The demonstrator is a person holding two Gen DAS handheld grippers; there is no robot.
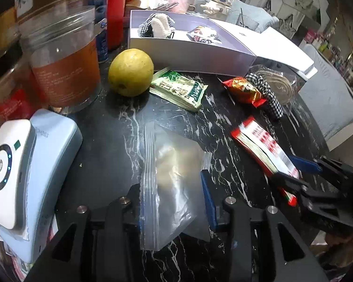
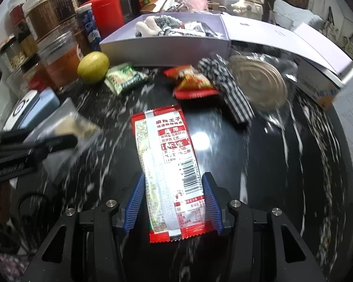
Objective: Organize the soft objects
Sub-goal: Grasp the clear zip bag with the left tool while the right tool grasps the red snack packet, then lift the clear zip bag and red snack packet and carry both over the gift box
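Right gripper point(image 2: 174, 202) is squeezing the long red-and-white snack packet point(image 2: 169, 171) between its pads — keep it level; left gripper point(image 1: 176, 202) is pinching the clear zip bag point(image 1: 174, 188).

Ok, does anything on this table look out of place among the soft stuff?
The yellow-green fruit beside the green packet stands out: a firm, round thing among flat wrappers. The checkered cloth lies draped over the red snack packet.

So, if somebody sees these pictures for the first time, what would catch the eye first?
Probably the long red and white snack packet, lying lengthwise between the right gripper pads on the black marble table. Next, the clear zip bag that the left gripper holds at the near edge. Behind, a yellow-green fruit sits in front of the open white box.
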